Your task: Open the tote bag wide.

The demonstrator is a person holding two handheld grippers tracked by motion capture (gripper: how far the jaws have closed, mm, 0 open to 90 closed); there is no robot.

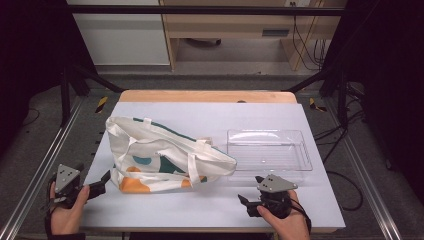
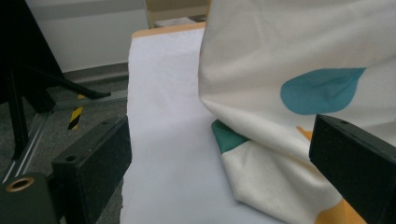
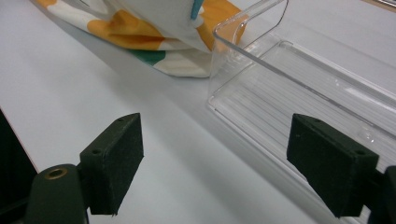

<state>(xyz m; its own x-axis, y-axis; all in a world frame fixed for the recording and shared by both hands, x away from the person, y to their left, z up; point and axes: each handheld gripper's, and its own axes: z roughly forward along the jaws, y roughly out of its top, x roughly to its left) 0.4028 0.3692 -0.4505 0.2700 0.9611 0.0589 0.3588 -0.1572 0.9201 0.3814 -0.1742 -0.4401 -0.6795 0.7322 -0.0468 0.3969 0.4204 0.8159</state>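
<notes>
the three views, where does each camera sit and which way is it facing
High view: above the person's side, looking forward and down on the table; both hands, left hand-held gripper and right hand-held gripper show.
Left gripper view: low at the table's left edge, facing the tote bag; open black jaws.
Right gripper view: low, facing the clear plastic tray; open jaws.
All share the tote bag.

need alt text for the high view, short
A cream tote bag with teal and orange patches lies on its side on a white table, beside an empty clear plastic tray to its right. At the near edge, a person's hands hold the left claw, open and pointing at the bag, and the right claw, in front of the tray.
</notes>
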